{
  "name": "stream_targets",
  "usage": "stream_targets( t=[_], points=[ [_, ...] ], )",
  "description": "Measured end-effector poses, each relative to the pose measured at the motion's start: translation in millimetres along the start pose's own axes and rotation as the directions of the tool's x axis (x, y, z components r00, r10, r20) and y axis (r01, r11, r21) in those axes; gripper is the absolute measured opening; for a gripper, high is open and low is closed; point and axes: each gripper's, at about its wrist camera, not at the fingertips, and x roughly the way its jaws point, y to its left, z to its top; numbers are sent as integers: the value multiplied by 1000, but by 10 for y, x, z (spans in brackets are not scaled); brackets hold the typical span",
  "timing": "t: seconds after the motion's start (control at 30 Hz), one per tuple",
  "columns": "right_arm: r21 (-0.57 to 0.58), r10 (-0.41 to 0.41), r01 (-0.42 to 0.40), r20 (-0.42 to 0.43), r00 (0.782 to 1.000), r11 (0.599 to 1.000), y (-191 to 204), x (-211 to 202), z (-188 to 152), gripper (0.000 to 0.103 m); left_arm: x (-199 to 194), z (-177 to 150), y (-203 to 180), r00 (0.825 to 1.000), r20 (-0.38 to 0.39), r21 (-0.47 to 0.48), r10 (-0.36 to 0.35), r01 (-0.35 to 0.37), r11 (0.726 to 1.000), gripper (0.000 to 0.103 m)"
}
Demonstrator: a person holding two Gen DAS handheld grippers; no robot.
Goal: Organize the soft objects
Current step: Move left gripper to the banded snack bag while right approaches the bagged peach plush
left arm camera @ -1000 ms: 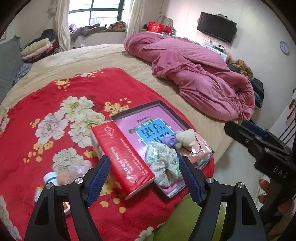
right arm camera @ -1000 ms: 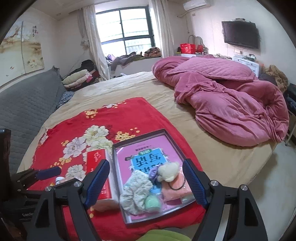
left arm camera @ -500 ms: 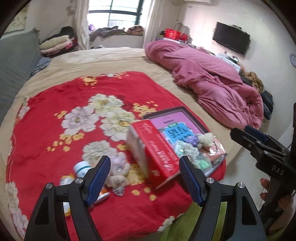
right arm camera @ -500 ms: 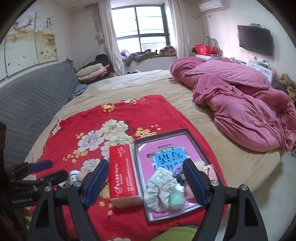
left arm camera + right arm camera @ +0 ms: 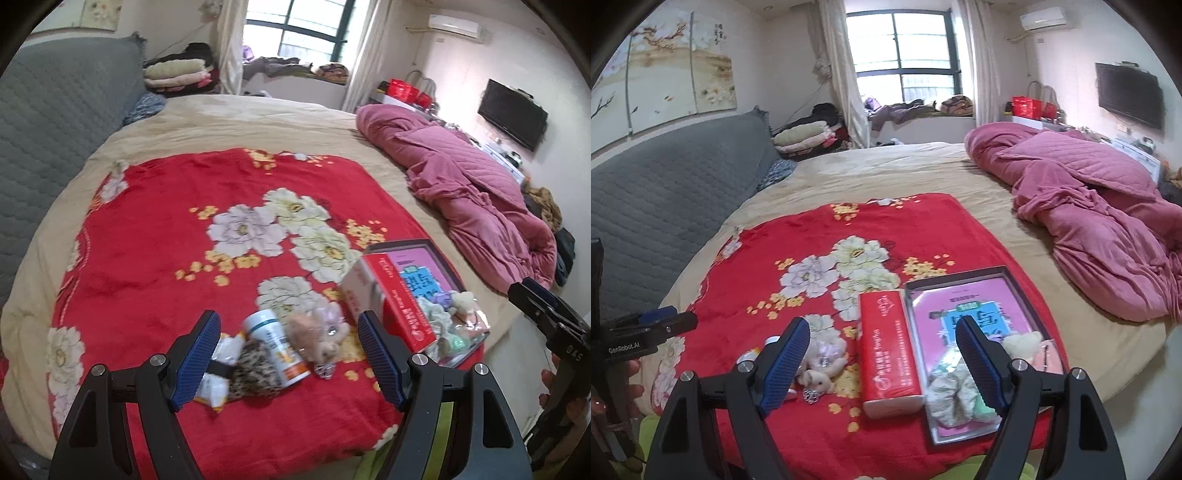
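Soft pink plush toy (image 5: 320, 338) is seen lying on the red floral blanket (image 5: 147, 236), just left of the red rectangular tissue pack (image 5: 388, 302), in the left wrist view. Left gripper (image 5: 288, 360) is held spread wide, nothing pinched.

Right wrist view: same toy (image 5: 822, 363) is spotted left of the pack (image 5: 888, 350); the pale frilly fabric scrunchie (image 5: 951, 400) is parked right of it, in the dark-rimmed flat tray (image 5: 960, 277). Right gripper (image 5: 882, 365) is spread too, empty.

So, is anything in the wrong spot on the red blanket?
Yes: a hard white bottle lies tipped on its side among the soft things, beside the plush toy and leopard-print scrunchie. It isn't soft.
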Motion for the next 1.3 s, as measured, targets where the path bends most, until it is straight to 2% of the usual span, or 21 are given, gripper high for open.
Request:
stream_targets(
  t=[0.73, 1.3],
  points=[
    [-145, 105, -124, -134, 985, 982, 845, 348, -318, 81, 75, -451, 487, 994, -85, -56, 71, -75, 996, 78],
    [-167, 120, -161, -234, 965, 973, 1018, 675, -605, 81, 342, -757, 545, 981, -173, -59, 90, -102, 993, 78]
  ],
)
